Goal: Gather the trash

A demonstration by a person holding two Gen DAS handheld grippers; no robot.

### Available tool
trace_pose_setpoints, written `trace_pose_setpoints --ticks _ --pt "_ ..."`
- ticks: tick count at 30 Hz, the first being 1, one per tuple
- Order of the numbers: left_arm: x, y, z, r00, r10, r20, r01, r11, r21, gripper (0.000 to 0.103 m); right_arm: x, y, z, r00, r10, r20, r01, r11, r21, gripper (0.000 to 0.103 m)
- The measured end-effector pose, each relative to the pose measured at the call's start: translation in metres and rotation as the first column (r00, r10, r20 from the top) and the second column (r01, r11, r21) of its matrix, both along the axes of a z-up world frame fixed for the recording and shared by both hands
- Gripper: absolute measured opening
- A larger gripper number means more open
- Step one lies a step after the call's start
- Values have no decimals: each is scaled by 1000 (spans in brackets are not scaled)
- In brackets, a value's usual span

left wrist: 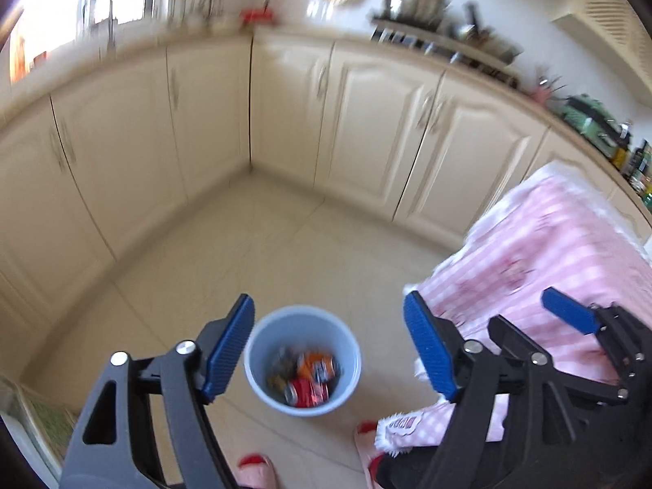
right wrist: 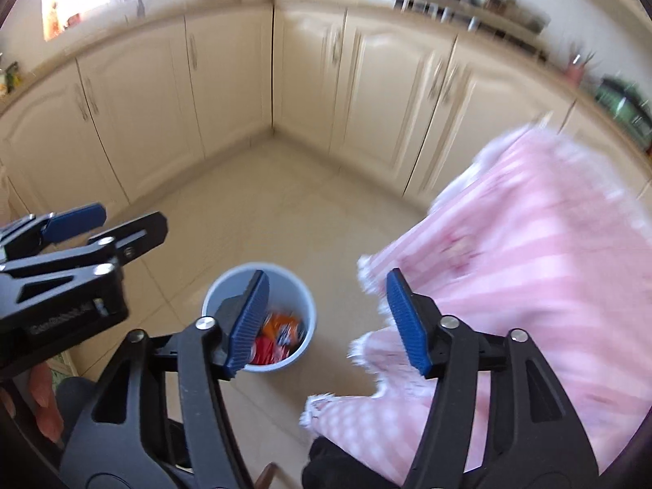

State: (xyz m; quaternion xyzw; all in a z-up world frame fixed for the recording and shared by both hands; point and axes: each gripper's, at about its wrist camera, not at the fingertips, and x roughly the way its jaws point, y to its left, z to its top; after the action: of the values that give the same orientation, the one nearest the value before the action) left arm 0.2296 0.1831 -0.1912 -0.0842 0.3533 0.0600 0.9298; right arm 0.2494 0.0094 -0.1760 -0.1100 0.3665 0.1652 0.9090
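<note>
A pale blue bin [left wrist: 261, 346] [right wrist: 307, 305] stands on the tiled floor well below both grippers. Inside lie crushed cans: a red can [left wrist: 307, 393] [right wrist: 265, 352], an orange can [left wrist: 320, 364] [right wrist: 283, 326] and darker trash beside them. My left gripper [left wrist: 328, 346] hangs high above the bin, open, with nothing between its blue pads [left wrist: 228, 350]. My right gripper [right wrist: 326, 320] is open too and empty; its left pad [right wrist: 248, 322] overlaps the bin in the picture. The right gripper also shows at the right of the left wrist view, and the left gripper at the left edge of the right wrist view.
A table under a pink checked cloth [left wrist: 550, 252] [right wrist: 529, 269] fills the right side. Cream kitchen cabinets [left wrist: 366, 122] [right wrist: 366, 81] wrap round the floor corner, with cluttered counters above. Feet in red-and-pink slippers [left wrist: 256, 470] stand near the bin. A hand [right wrist: 45, 403] holds the left gripper.
</note>
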Motion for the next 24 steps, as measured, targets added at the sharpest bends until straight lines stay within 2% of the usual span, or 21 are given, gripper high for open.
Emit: trace_pose_setpoints --ticks 3,6,11,18,20,24 --pt "-37 -26 47 994 -34 106 32 999 25 81 -36 -22 42 996 -18 91 17 1000 17 65" --pt "-68 -54 83 983 -76 168 68 996 53 84 -68 -54 78 985 -52 164 46 998 44 69" --pt "-122 -93 130 958 -98 269 73 992 99 90 -119 -111 128 955 -124 269 102 990 94 75" --pt "-180 -138 176 921 -145 363 93 983 156 92 -191 -177 181 883 -235 407 187 970 153 82" --pt "-194 -151 186 905 -155 396 93 981 170 92 -208 -193 194 855 -268 445 212 962 172 85" --pt "-219 -169 204 872 -174 456 105 979 173 94 -232 -213 209 821 -299 487 225 953 204 87"
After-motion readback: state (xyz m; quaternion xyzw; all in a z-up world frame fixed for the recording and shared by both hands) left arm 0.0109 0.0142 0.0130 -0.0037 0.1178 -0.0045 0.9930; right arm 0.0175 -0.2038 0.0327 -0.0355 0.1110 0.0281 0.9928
